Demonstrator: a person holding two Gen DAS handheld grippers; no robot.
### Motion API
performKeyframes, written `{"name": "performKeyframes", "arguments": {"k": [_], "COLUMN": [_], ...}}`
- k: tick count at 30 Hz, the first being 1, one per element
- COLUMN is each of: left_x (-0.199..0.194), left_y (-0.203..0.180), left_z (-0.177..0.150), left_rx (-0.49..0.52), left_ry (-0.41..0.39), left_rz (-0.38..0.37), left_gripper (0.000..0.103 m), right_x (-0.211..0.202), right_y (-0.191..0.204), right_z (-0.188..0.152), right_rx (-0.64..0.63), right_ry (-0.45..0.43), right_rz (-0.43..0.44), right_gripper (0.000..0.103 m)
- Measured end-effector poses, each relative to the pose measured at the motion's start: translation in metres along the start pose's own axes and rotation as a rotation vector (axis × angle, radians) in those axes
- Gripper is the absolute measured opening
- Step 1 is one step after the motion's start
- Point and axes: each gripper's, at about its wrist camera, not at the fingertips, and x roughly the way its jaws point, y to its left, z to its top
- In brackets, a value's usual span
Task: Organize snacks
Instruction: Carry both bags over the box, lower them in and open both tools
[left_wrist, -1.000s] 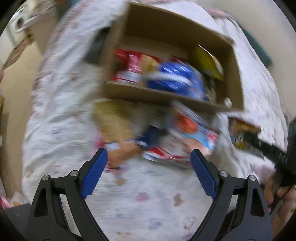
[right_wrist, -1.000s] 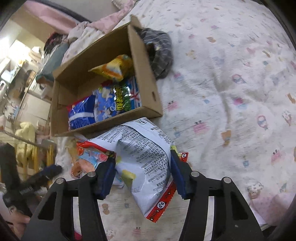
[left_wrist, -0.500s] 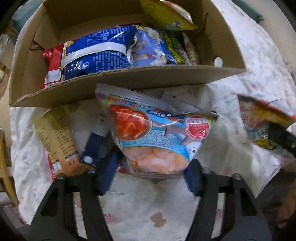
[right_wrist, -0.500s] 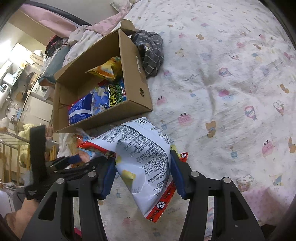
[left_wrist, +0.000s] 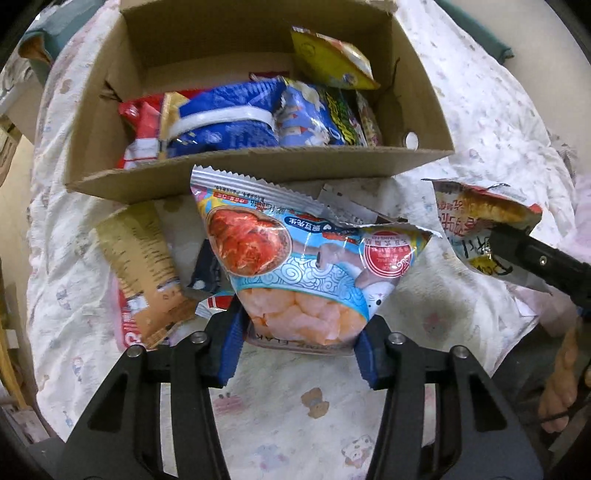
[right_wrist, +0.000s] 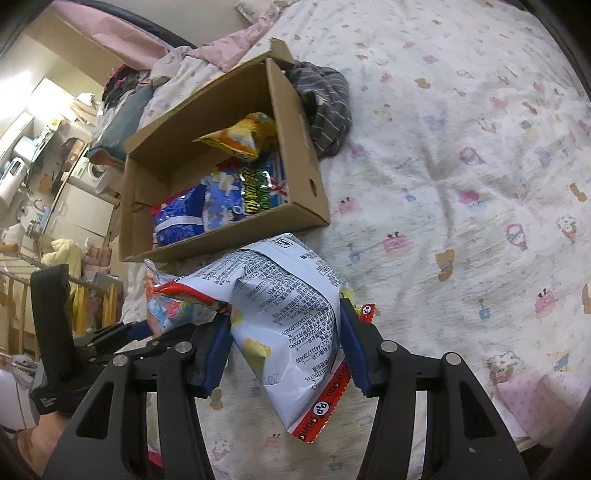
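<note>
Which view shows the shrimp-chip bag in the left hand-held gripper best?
Left wrist view: the shrimp-chip bag fills the centre, printed front fully visible, between the closing left hand-held gripper. The right wrist view shows only a sliver, mostly hidden behind the white bag.

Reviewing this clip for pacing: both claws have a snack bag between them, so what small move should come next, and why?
Probably lift the left claw and carry its shrimp-chip bag over the cardboard box wall. The jaws are closing with the bag between the pads, which already press its sides. The box sits just beyond, with free space at the back. The right claw already grips a pale blue bag.
</note>
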Motion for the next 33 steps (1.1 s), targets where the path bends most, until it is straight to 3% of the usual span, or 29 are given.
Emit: {"name": "performKeyframes", "arguments": {"k": [10, 19, 24, 33], "left_x": [-0.028, -0.062, -0.081, -0.116], "left_y": [0.033, 0.051, 0.055, 0.053], "left_z": [-0.014, -0.024, -0.022, 0.002], "left_rx": [-0.028, -0.066, -0.129, -0.105], "left_ry": [-0.068, -0.142, -0.18, -0.267], "left_rz": [0.057, 0.064, 0.031, 0.041], "left_gripper": [0.047, 0.047, 0.047, 0.047], "right_x": [0.0, -0.011, -0.024, -0.05], "right_y": [0.015, 0.037, 0.049, 0.07], "right_z": [-0.004, -0.003, 0.0, 0.023], "right_rx": [-0.034, -0.093, -0.107, -0.124], "right_ry": [0.004, -0.032, -0.065, -0.141], "right_rz": [-0.002, 0.068, 0.116, 0.165], "right_gripper": [0.056, 0.056, 0.056, 0.056]}}
